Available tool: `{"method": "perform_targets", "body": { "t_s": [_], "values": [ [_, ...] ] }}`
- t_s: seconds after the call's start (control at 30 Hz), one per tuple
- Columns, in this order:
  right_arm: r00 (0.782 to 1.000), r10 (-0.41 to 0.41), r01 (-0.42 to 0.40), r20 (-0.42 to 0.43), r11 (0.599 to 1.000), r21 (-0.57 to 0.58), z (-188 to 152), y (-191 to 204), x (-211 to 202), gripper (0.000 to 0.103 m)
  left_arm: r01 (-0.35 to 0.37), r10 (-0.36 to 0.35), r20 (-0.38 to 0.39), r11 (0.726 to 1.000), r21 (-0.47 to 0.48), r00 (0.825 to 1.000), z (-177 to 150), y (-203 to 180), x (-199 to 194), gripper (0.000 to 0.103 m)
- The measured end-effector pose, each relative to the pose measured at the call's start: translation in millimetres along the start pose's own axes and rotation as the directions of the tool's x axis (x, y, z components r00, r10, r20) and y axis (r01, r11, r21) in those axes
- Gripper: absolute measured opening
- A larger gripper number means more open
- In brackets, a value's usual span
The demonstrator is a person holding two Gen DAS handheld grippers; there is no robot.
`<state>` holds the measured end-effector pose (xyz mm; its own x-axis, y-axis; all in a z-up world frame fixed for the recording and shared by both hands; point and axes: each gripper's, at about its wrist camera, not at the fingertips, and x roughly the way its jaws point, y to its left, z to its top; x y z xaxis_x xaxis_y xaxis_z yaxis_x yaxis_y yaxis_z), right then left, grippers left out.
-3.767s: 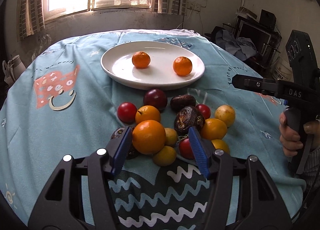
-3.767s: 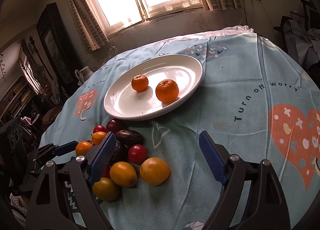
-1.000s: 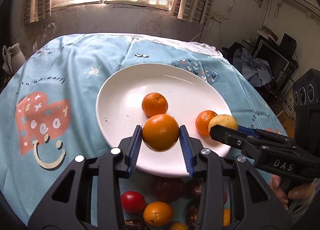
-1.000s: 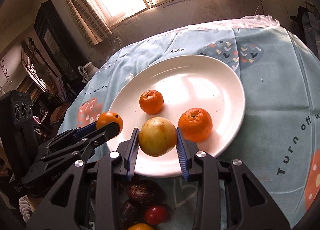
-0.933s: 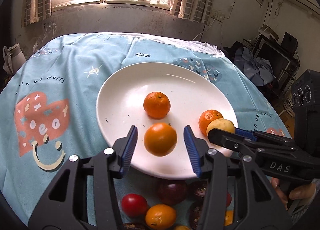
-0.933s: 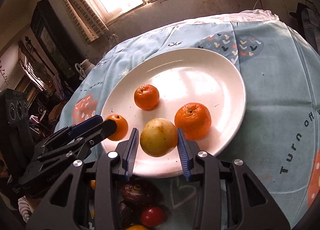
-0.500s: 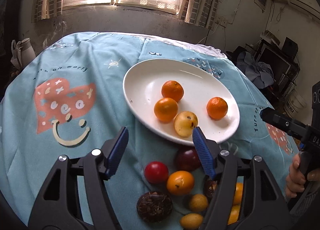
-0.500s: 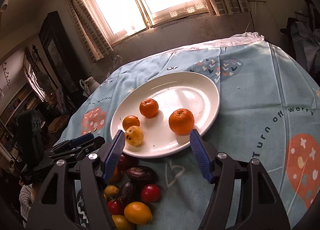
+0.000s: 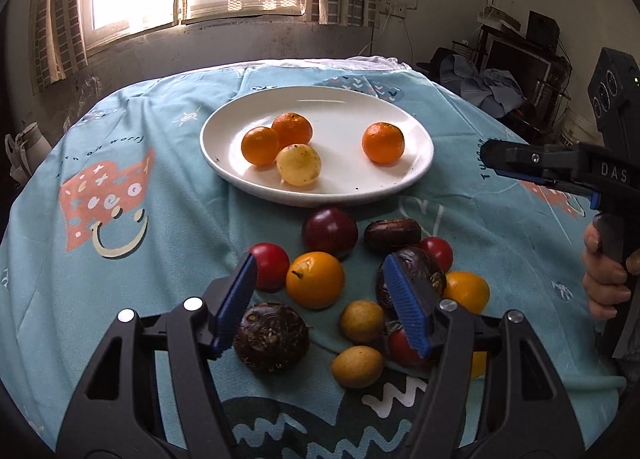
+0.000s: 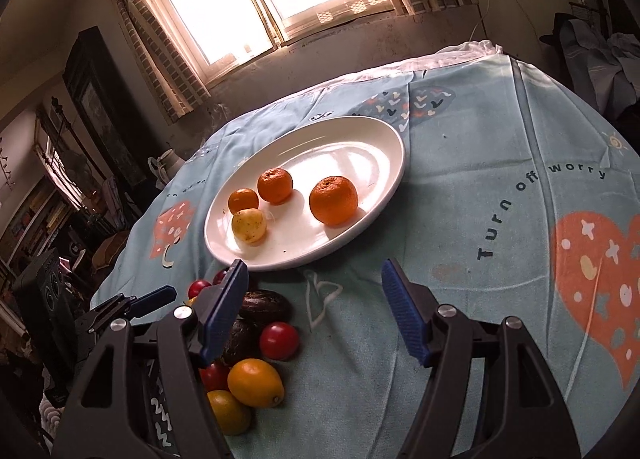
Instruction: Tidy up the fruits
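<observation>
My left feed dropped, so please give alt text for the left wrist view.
Open left gripper hovers over loose fruit on the teal patterned tablecloth, nearest a round orange fruit. Beyond, a white oval plate holds three tangerines and one yellow fruit.

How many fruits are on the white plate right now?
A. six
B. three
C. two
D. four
D: the white plate holds three orange citrus fruits, at and, plus one yellow fruit; the right wrist view shows the same four, while every other fruit lies on the tablecloth in front of the plate.
</observation>
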<state>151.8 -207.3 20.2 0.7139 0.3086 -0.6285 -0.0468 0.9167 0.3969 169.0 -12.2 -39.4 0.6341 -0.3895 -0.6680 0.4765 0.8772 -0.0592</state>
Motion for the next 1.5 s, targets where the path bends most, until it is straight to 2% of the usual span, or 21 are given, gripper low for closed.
{"method": "perform_targets", "body": {
  "t_s": [0.13, 0.3, 0.37, 0.5, 0.63, 0.83, 0.97, 1.13, 1.27, 1.37, 1.5],
  "values": [
    [1.000, 0.001, -0.001, -0.002, 1.000, -0.004, -1, 2, 0, 0.070, 0.023, -0.022, -0.029, 0.999, 0.029, 0.999, -3, -6, 6, 0.056],
    [1.000, -0.003, 0.003, -0.005, 1.000, -0.001, -1, 1, 0, 0.070, 0.021, -0.020, -0.046, 1.000, 0.019, 0.999, -4, -4, 12, 0.055],
    [1.000, -0.004, 0.004, -0.008, 1.000, 0.000, -1, 1, 1, 0.070, 0.024, -0.023, -0.078, 1.000, 0.006, 0.997, -4, 1, 22, 0.052],
    [1.000, -0.007, 0.007, -0.007, 1.000, -0.001, -2, 1, 1, 0.070, 0.014, -0.013, -0.077, 1.000, 0.022, 0.997, -2, 0, 26, 0.051],
    [1.000, -0.012, 0.012, -0.016, 1.000, 0.000, -2, 0, 4, 0.070, 0.042, -0.041, -0.091, 0.999, 0.008, 0.995, -3, 2, 28, 0.037],
    [0.999, 0.003, -0.004, -0.051, 1.000, -0.020, -6, 5, 10, 0.070, 0.021, -0.022, -0.083, 1.000, -0.014, 0.996, -3, 8, 24, 0.037],
    [0.990, 0.038, -0.043, -0.135, 0.998, -0.037, -13, 13, 28, 0.070, 0.015, -0.019, -0.049, 0.997, -0.076, 0.999, 1, 21, 14, 0.037],
    [0.970, 0.076, -0.086, -0.232, 0.996, -0.034, -16, 26, 54, 0.069, 0.010, -0.013, -0.041, 0.996, -0.087, 0.999, 2, 22, 11, 0.037],
    [0.965, 0.085, -0.102, -0.246, 0.993, -0.058, -12, 41, 63, 0.063, 0.017, -0.020, -0.039, 0.996, -0.086, 0.999, 3, 21, 10, 0.037],
    [0.959, 0.084, -0.106, -0.269, 0.992, -0.071, -13, 47, 71, 0.055, 0.019, -0.023, -0.045, 0.996, -0.083, 0.999, 2, 20, 12, 0.037],
    [0.954, 0.057, -0.083, -0.295, 0.994, -0.076, -16, 45, 85, 0.052, 0.025, -0.029, -0.052, 0.998, -0.064, 0.998, 1, 15, 12, 0.037]
  ]
}}
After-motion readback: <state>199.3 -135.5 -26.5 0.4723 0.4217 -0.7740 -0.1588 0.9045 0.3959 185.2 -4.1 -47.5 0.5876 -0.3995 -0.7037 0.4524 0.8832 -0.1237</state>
